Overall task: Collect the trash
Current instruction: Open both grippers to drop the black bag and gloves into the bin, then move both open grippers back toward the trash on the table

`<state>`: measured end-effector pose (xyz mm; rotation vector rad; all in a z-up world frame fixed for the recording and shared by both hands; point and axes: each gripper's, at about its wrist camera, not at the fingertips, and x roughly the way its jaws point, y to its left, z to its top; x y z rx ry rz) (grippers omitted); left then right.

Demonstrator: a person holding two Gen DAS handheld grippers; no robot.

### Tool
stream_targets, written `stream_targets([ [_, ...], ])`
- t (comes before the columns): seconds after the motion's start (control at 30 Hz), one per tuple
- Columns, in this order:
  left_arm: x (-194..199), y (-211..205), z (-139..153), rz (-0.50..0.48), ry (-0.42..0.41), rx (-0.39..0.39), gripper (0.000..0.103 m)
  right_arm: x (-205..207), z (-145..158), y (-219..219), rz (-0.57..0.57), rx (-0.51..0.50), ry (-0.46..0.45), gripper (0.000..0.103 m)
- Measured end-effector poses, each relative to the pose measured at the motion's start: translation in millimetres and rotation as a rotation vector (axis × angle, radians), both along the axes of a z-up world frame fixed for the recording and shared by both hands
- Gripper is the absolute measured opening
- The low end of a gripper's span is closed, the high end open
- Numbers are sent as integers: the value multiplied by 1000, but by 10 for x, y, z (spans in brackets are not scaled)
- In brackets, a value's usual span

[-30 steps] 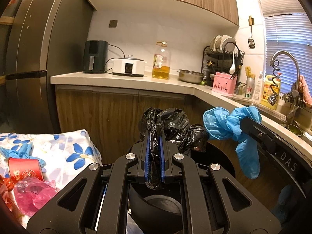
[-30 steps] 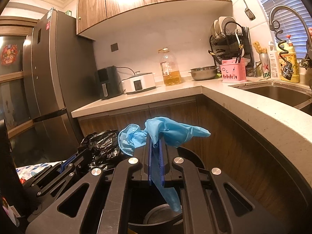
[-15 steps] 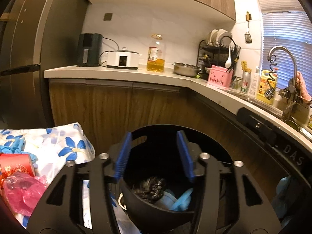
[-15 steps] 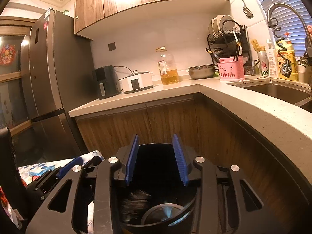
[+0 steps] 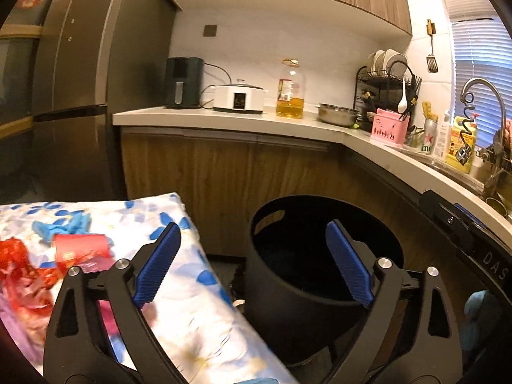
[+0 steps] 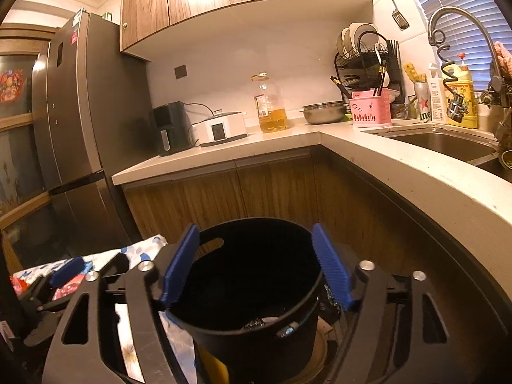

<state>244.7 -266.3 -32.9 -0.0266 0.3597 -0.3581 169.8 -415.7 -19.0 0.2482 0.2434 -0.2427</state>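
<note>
Both tongs — left (image 5: 252, 267), right (image 6: 254, 264) — just spread wide, empty, over black bin (image 6: 256, 336).

The right gripper (image 6: 254, 264) has just been opening; its blue pads (image 6: 329, 267) stand wide apart with nothing between them. Straight ahead of and below the claw sits the black bin (image 6: 256, 345), its mouth framed by the two fingers, its inside dark with small bits of trash barely readable at the bottom. To the claw's left lies a flowered cloth (image 6: 140, 248), and the left gripper (image 6: 68, 272) reaches over it. Beyond the claw runs the wooden cabinet front (image 6: 256, 188) under a pale countertop (image 6: 288, 140).
</note>
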Motion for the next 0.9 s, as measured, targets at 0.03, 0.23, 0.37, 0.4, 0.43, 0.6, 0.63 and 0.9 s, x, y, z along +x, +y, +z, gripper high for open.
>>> stream_targets([
  [0.03, -60, 57, 12, 10, -3, 0, 94, -33, 2, 15, -3, -2, 0, 79],
  [0.23, -350, 315, 57, 40, -1, -24, 97, -265, 33, 142, -5, -33, 0, 87],
  [0.37, -534, 496, 71, 72, -10, -26, 97, -407, 73, 240, -9, -50, -7, 87],
  [0.4, -570, 542, 81, 78, -14, -30, 97, -437, 76, 268, -11, -53, -9, 87],
  [0.43, -623, 604, 88, 89, -21, -33, 97, -479, 79, 309, -9, -57, -12, 87],
  [0.6, -805, 813, 77, 140, -39, -25, 97, -580, 68, 467, -5, -73, -20, 87],
  [0.63, -848, 881, 68, 150, -39, -24, 97, -605, 64, 510, -2, -74, -25, 87],
  [0.9, -1130, 1237, 46, 205, -50, -20, 97, -774, 34, 804, 21, -75, -53, 87],
])
